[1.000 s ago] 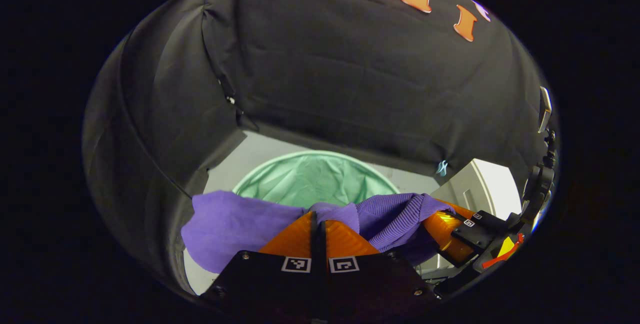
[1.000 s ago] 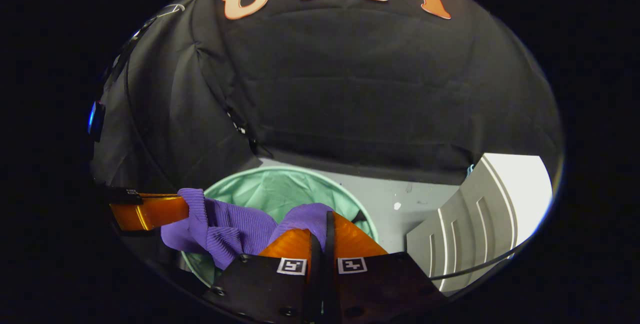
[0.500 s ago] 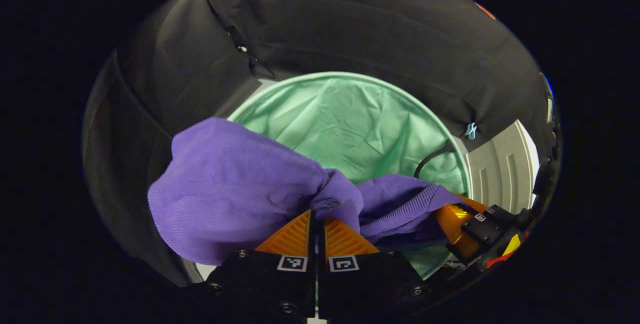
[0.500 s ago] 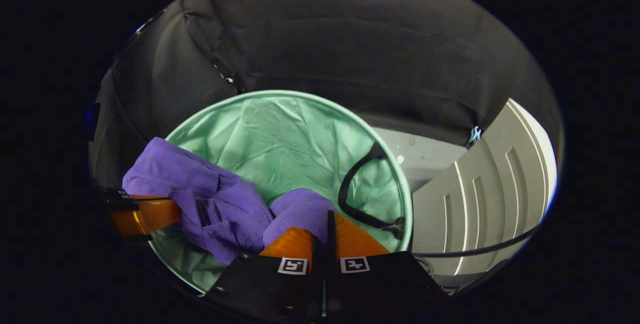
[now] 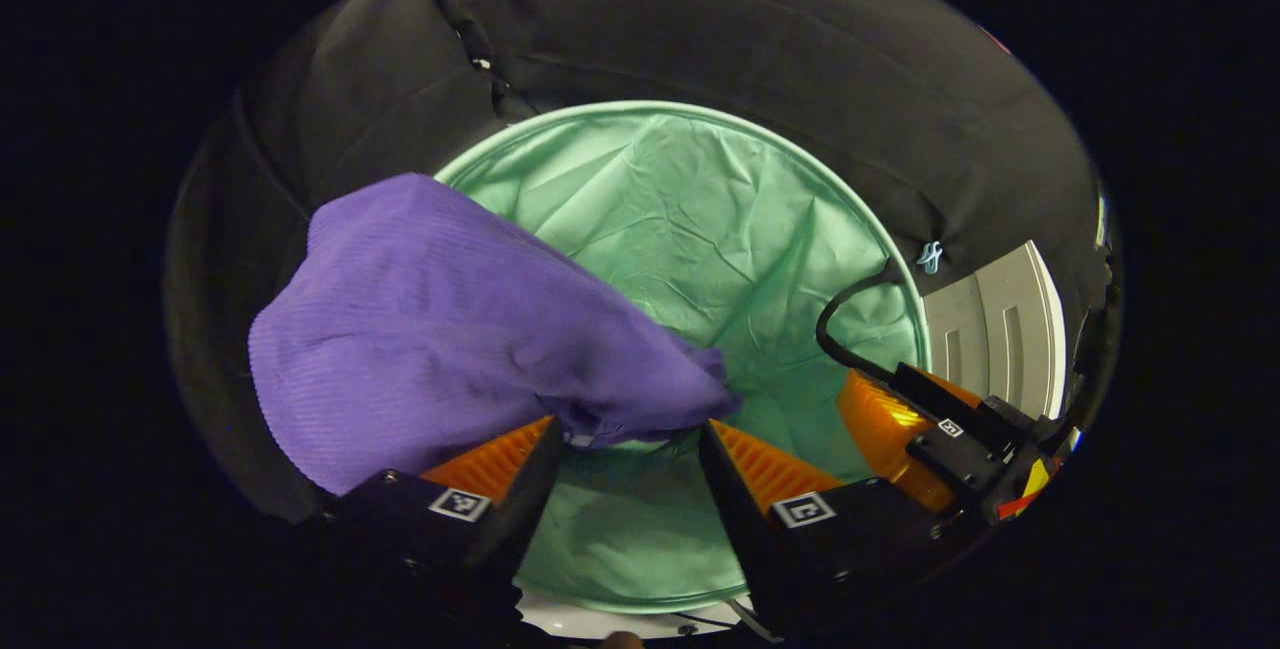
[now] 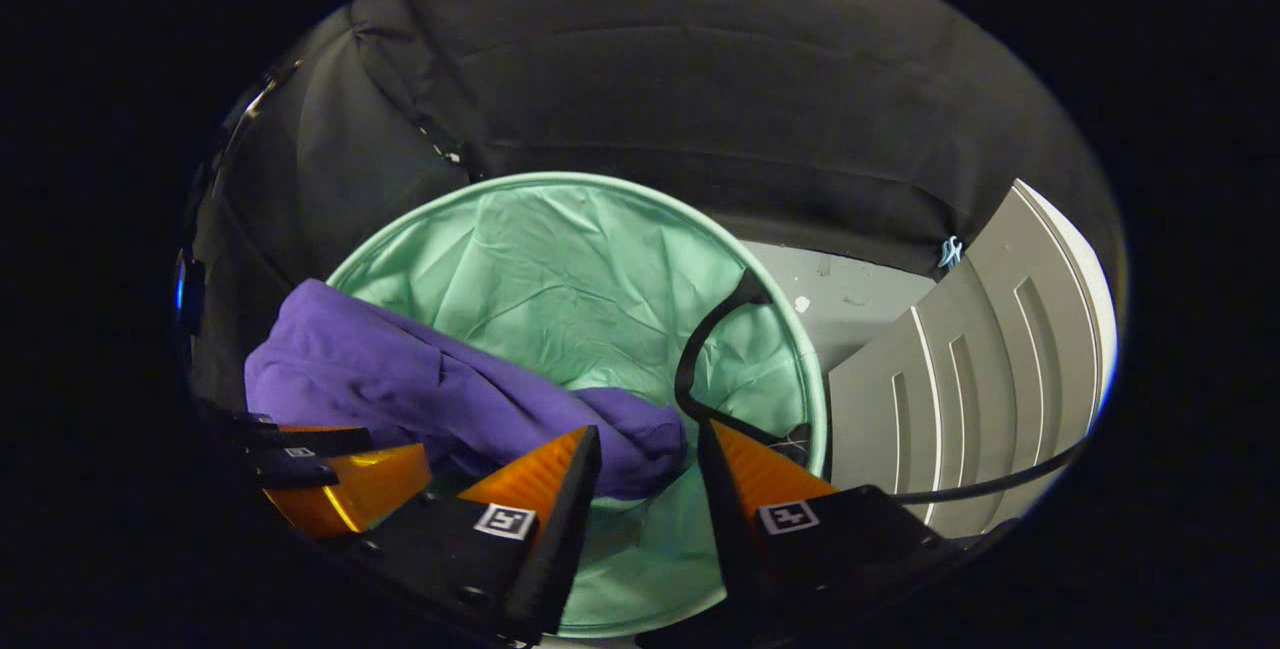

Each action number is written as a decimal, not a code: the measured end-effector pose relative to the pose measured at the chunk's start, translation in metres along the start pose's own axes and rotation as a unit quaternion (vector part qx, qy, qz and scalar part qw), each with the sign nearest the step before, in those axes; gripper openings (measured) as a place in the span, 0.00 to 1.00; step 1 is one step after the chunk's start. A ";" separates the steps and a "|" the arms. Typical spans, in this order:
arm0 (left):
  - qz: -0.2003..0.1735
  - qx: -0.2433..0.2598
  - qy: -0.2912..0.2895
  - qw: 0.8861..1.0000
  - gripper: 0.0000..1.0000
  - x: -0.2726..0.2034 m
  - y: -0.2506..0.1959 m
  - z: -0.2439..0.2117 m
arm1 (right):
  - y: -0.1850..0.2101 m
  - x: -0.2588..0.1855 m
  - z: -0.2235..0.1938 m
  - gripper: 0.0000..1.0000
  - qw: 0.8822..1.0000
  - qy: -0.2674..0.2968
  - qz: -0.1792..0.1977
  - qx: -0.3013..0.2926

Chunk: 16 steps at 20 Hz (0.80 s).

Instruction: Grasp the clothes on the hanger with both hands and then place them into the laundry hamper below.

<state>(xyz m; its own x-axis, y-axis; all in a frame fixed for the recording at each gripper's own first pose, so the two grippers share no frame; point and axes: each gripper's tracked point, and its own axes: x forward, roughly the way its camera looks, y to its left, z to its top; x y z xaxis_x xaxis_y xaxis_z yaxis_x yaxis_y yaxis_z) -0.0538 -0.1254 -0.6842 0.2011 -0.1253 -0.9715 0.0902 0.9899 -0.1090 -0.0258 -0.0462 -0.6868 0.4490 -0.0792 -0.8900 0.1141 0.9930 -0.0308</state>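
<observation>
Both grippers, left (image 5: 625, 449) and right (image 6: 645, 459), spread wide above the hamper (image 5: 700, 179); shirt (image 5: 440, 319) looks soft, light, pinchable at any fold.

So there's a purple ribbed knit garment (image 5: 450, 329) bunched up and draped over the near-left rim of a round mint-green fabric laundry hamper (image 5: 700, 219), one end spilling down inside it. In the right gripper view the purple garment (image 6: 440, 399) lies slumped across the left part of the hamper (image 6: 590, 269), its folded end reaching toward the middle. The hamper's wrinkly lining is open wide, with a thin black loop handle at its right rim.
</observation>
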 end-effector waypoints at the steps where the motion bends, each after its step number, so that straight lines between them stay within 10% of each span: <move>1: 0.002 0.001 -0.012 1.000 0.95 -0.007 0.000 0.006 | -0.002 -0.006 0.004 0.76 1.000 -0.009 -0.004 0.004; 4: 0.006 0.008 -0.053 0.999 0.98 -0.030 -0.006 0.025 | -0.010 -0.029 0.025 0.99 0.999 -0.044 -0.005 0.020; 16: -0.004 0.004 -0.200 0.980 0.98 -0.147 -0.010 0.069 | -0.023 -0.160 0.093 0.99 0.986 -0.164 -0.025 0.012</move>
<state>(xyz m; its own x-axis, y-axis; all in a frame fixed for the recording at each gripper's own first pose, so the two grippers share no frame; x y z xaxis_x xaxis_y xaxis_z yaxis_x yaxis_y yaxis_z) -0.0169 -0.1210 -0.5262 0.5657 -0.1495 -0.8109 0.1006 0.9886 -0.1120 -0.0183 -0.0650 -0.5011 0.7047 -0.1554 -0.6923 0.1615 0.9852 -0.0567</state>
